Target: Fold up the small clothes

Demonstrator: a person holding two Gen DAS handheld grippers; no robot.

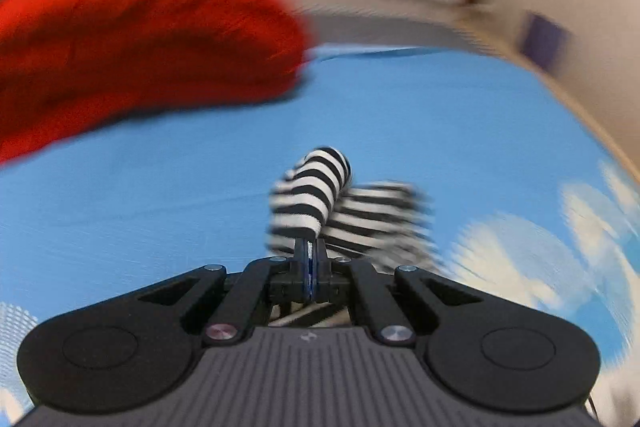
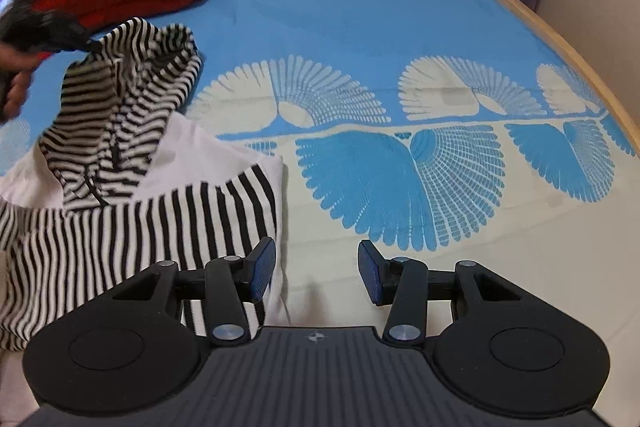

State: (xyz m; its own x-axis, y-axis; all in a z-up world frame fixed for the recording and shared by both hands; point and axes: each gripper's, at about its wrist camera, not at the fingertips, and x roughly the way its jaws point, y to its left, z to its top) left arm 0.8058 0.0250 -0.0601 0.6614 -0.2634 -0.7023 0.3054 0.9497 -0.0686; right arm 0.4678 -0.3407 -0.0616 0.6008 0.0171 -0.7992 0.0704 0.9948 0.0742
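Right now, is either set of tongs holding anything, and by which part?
Left tongs pinch the striped garment at a bunched edge; right tongs hold nothing.

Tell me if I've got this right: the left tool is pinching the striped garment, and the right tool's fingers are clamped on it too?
Not quite. The left gripper does pinch the striped garment, but the right wrist view shows the right gripper with fingers spread apart, holding nothing, beside the garment's edge.

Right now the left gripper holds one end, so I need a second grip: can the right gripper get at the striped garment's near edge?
Probably yes: the right gripper is open, its left finger already over the striped garment; nothing lies between.
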